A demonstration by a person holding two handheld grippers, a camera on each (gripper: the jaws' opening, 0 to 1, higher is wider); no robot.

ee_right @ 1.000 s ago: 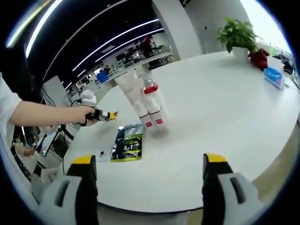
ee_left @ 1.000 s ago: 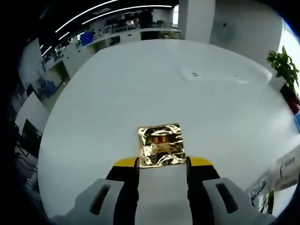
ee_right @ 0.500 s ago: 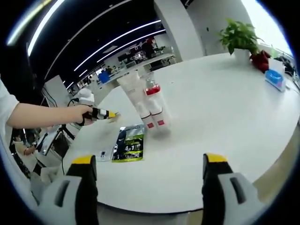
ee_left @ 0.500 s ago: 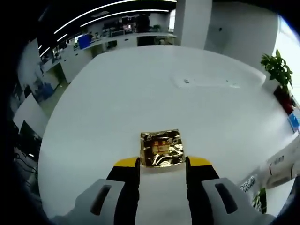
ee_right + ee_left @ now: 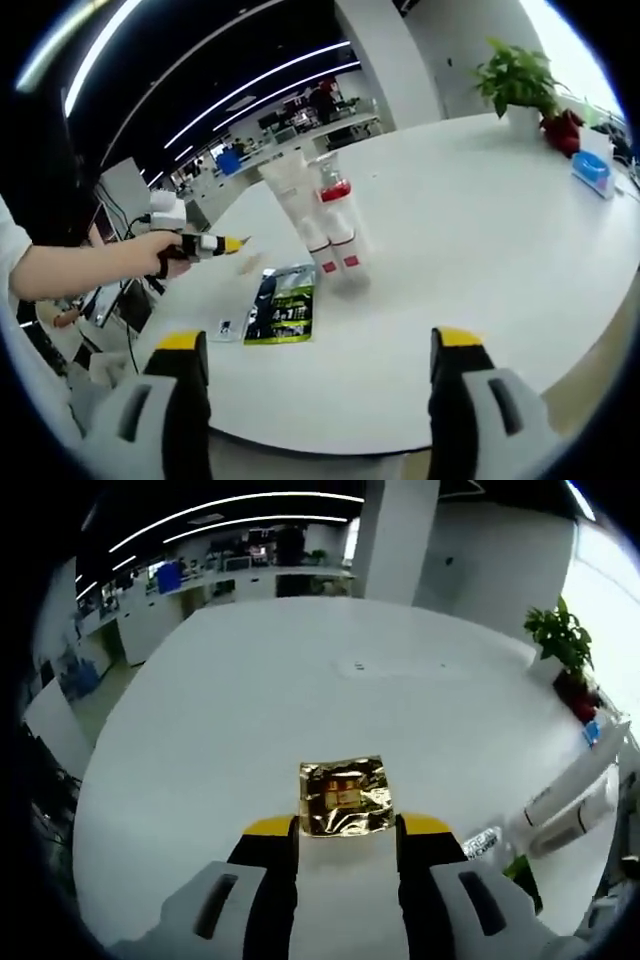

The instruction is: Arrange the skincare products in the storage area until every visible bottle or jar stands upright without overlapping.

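A crinkled gold foil sachet (image 5: 345, 798) sits clamped between the yellow tips of my left gripper (image 5: 347, 827), held over the white table (image 5: 250, 710). From the right gripper view, a hand holds that left gripper (image 5: 215, 243) out at the left, above the table. A white tube (image 5: 290, 195) and a red-capped white bottle (image 5: 340, 225) stand upright together mid-table. Flat in front of them lie a green sachet (image 5: 283, 305) and a small pale sachet (image 5: 222, 328). The tube and bottle (image 5: 570, 800) also show at the right of the left gripper view. My right gripper (image 5: 318, 345) is open and holds nothing.
A potted plant (image 5: 518, 72) and a blue object (image 5: 590, 166) stand at the table's far right. The table's near edge (image 5: 400, 440) curves just beyond my right jaws. Office desks fill the background beyond the table.
The left gripper view has swung, bringing the tube and bottle further into its right side. The gold sachet stays between the jaws. The hand with the left gripper has drifted slightly left.
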